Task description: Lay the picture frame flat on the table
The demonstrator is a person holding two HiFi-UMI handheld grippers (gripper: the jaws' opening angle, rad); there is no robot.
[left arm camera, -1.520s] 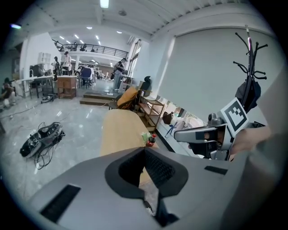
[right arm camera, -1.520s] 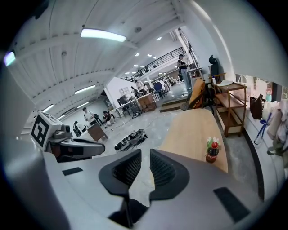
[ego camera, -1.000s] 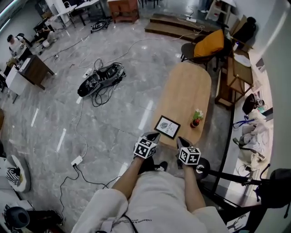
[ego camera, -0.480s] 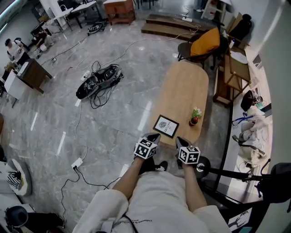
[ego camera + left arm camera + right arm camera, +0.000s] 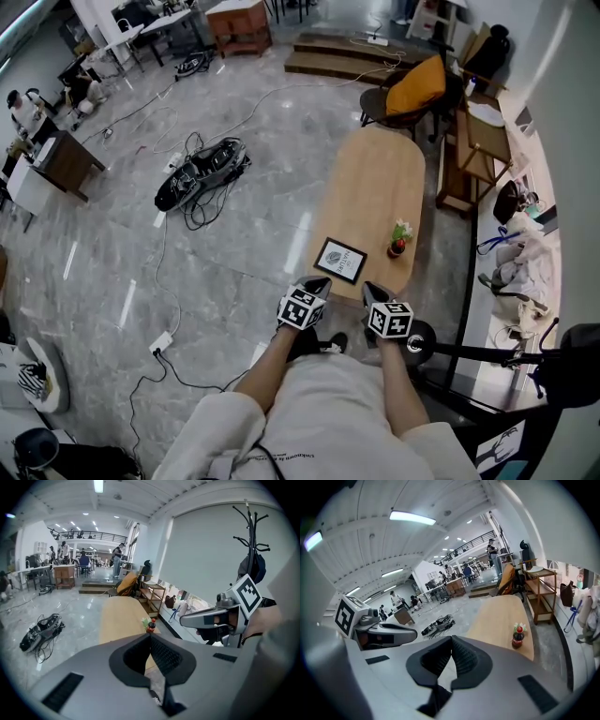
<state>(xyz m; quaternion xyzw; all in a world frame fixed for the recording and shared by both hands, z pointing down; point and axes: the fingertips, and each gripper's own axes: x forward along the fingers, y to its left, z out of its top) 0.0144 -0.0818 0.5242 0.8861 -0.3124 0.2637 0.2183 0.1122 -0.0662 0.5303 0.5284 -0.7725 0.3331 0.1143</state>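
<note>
table (image 5: 377,183): pale wood, smooth, matt
floor (image 5: 239,230), 9 o'clock of table: grey stone, glossy
frame (image 5: 340,260): dark rim, matt
left gripper (image 5: 150,637): grey matt plastic, ribbed black inside

The left tool (image 5: 150,638) has its jaws pressed together with nothing between them. Beyond them stretches a long wooden counter (image 5: 117,613), where a small bottle (image 5: 150,626) with a red cap stands just above the jaw tips. The right tool (image 5: 187,619) juts in from the right. A tangle of cables (image 5: 40,630) lies on the grey floor (image 5: 70,616) at the left.
</note>
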